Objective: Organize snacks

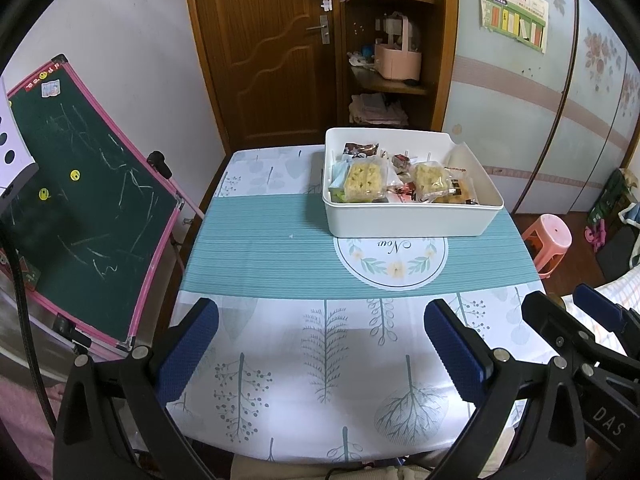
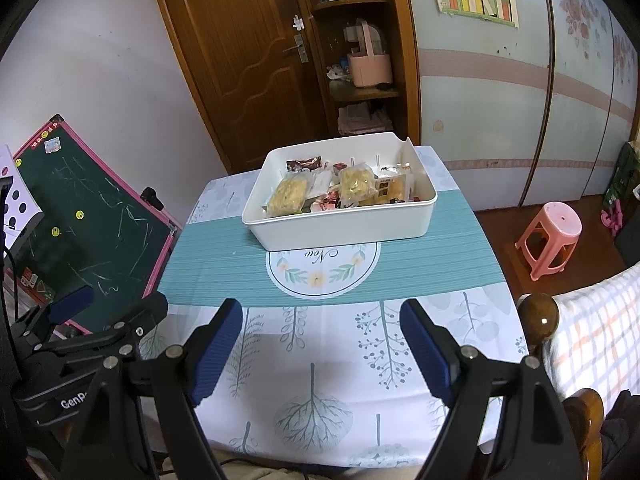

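A white bin [image 1: 408, 220] stands on the far right part of the table; it also shows in the right wrist view [image 2: 344, 230]. Several wrapped snacks lie in it, among them two clear packs of yellow crackers [image 1: 362, 178] [image 2: 288, 194] and dark and red wrappers. My left gripper [image 1: 320, 320] is open and empty, hovering above the near table edge. My right gripper [image 2: 322, 318] is open and empty beside it, also at the near edge. Each gripper shows at the side of the other's view.
The table wears a white leaf-print cloth [image 1: 320, 360] with a teal band [image 1: 256, 248]. A green chalkboard [image 1: 80, 208] leans at the left. A pink stool [image 1: 548, 240] stands at the right. A wooden bedpost [image 2: 538, 316] is near my right gripper.
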